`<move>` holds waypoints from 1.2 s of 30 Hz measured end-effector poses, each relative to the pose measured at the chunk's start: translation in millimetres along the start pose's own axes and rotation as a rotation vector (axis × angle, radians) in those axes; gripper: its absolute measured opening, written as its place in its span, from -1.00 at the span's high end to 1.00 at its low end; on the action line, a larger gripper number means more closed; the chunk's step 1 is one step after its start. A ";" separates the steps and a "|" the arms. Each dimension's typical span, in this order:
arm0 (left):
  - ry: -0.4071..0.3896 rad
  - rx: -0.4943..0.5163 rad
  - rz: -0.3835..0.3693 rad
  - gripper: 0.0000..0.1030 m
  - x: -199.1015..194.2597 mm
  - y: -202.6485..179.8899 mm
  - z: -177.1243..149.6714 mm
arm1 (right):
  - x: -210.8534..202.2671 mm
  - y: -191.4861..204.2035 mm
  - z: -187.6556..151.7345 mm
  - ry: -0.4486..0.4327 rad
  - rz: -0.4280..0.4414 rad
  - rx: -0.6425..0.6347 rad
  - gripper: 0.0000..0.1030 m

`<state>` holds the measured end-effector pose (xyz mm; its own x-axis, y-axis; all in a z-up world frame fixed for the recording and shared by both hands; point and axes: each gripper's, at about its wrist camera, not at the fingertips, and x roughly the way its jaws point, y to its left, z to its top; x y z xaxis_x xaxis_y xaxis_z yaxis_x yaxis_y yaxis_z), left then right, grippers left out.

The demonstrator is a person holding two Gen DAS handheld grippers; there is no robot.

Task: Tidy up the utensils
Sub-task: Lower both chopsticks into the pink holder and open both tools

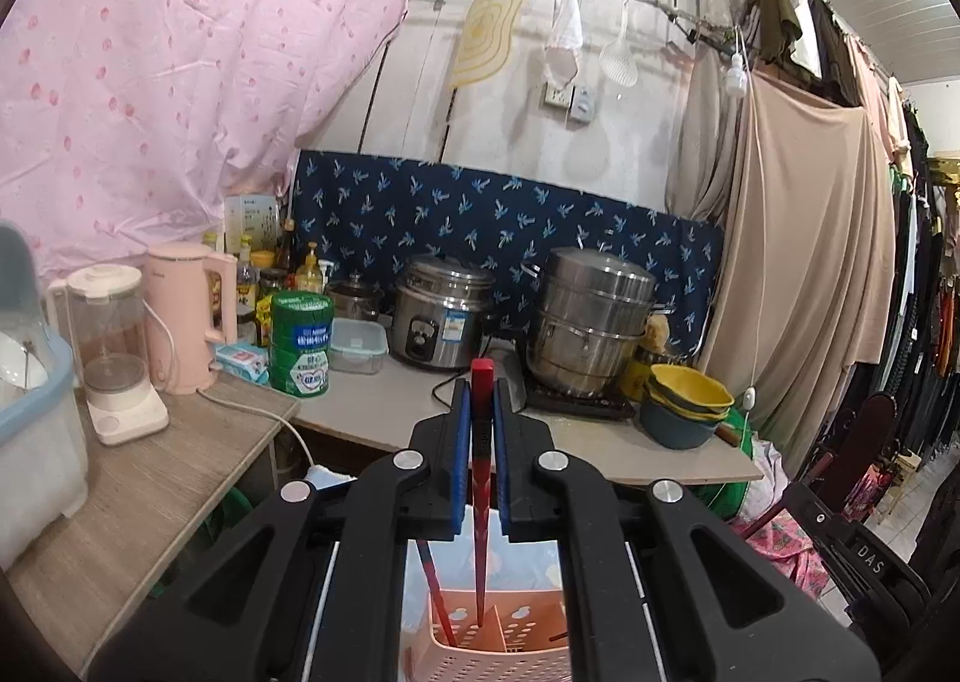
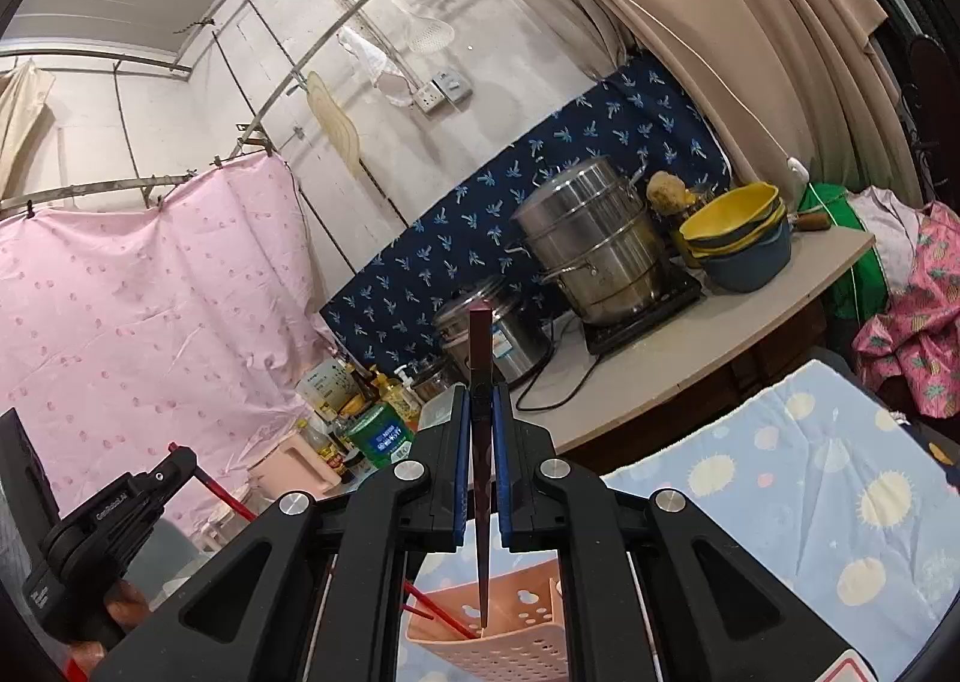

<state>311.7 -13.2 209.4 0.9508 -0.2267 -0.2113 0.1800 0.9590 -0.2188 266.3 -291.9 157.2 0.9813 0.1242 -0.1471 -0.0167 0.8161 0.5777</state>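
1. The left tool (image 1: 480, 412) is clamped on a red chopstick (image 1: 480, 478), gripped near its thick end, with the thin tip hanging down into a pink perforated utensil basket (image 1: 498, 646).
2. The right tool (image 2: 480, 418) is clamped the same way on a darker, maroon chopstick (image 2: 481, 478), whose tip points down at the same pink basket (image 2: 498, 640); whether the tip touches the basket floor I cannot tell.
3. The basket sits just below both tools on a blue patterned cloth (image 2: 810, 490), in front of the counter (image 1: 384, 412) that carries the rice cooker (image 1: 441, 313) and steamer pot (image 1: 591, 322). Another red chopstick (image 1: 435, 598) already leans in its left compartment.
4. In my judgement the step in hand is dropping a pair of chopsticks into the basket, one from each tool.
5. The next move likely calls for each tip to be inside a compartment, clear of the dividers, before the jaws part and the sticks slide in.
6. Risk: a stick released while tilted could catch the rim and tip outside.
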 end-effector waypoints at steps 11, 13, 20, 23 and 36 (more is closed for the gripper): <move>0.137 -0.028 -0.002 0.86 39.3 16.6 -44.9 | 50.0 -20.9 -51.0 0.152 -0.072 -0.067 0.86; 0.153 -0.031 -0.003 0.86 41.0 18.6 -48.5 | 52.4 -21.0 -56.8 0.168 -0.079 -0.076 0.86; 0.180 -0.035 -0.002 0.58 35.9 19.7 -56.4 | 38.7 -11.0 -64.5 0.146 -0.112 -0.127 0.41; 0.171 -0.045 -0.001 0.25 28.2 20.1 -56.2 | 27.5 -8.1 -63.2 0.131 -0.109 -0.130 0.31; 0.256 -0.009 -0.046 -0.28 -35.5 9.9 -79.5 | -49.0 13.4 -82.8 0.174 -0.037 -0.115 0.22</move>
<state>259.7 -9.2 139.0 0.8468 -0.3068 -0.4345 0.2182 0.9453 -0.2423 202.1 -240.4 105.6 0.9338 0.1808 -0.3088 -0.0131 0.8797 0.4754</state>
